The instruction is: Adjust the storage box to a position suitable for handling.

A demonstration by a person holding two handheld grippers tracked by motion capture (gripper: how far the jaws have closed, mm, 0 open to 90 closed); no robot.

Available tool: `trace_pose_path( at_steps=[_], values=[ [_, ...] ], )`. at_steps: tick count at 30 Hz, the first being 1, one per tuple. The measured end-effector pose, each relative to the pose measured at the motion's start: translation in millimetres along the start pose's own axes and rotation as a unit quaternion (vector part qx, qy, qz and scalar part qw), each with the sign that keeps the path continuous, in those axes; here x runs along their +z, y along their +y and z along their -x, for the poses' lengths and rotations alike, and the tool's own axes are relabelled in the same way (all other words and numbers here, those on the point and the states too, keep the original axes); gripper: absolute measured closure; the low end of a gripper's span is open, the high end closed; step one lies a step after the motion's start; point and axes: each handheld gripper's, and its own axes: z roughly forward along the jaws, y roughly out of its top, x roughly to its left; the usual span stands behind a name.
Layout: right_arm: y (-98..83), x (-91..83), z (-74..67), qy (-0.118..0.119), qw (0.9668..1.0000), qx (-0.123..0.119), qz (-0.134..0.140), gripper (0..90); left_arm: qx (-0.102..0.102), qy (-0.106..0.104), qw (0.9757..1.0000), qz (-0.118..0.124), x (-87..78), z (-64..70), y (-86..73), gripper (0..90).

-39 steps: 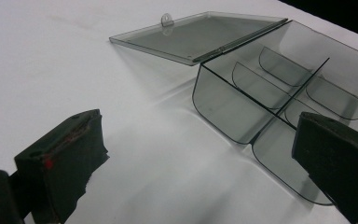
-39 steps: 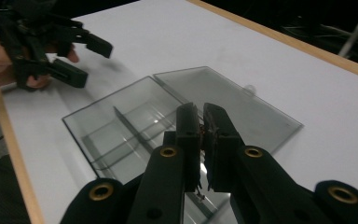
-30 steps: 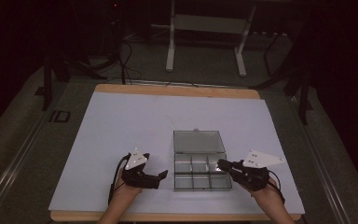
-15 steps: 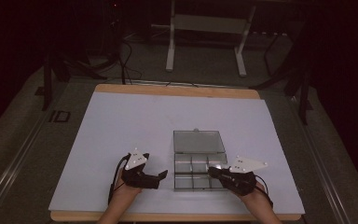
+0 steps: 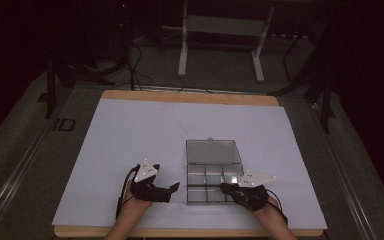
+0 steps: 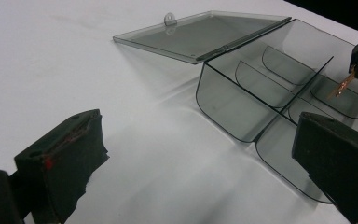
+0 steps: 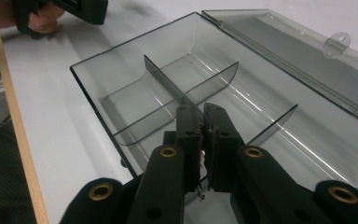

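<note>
Clear grey compartment box (image 5: 211, 186), lid (image 5: 213, 151) flat open, near table's front edge.

Left claw (image 6: 205, 154) jaws spread wide before the clear compartment box (image 6: 279, 93) — lid (image 6: 200, 35) lying flat, open.

Desk (image 5: 130, 140): I see one white top with a wooden edge along the near and far sides. On it I count a single item, a clear plastic box (image 5: 212, 180) with inner dividers, near the front edge, right of centre, its lid (image 5: 213, 151) folded back flat on the desk.
</note>
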Motion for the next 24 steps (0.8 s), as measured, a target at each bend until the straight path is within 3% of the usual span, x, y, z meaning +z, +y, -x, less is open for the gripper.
trace_pose_path(
  at_steps=[15,24],
  values=[
    [-2.9,3.7,0.9,0.0,1.0,-0.003,-0.007,83.4,-0.003,-0.005,1.0,-0.003,0.7,0.4,-0.6,3.0],
    [0.9,-5.2,4.0,-0.003,1.0,0.003,0.008,73.3,-0.002,-0.006,1.0,-0.002,0.8,1.1,-0.6,3.0]
  ],
)
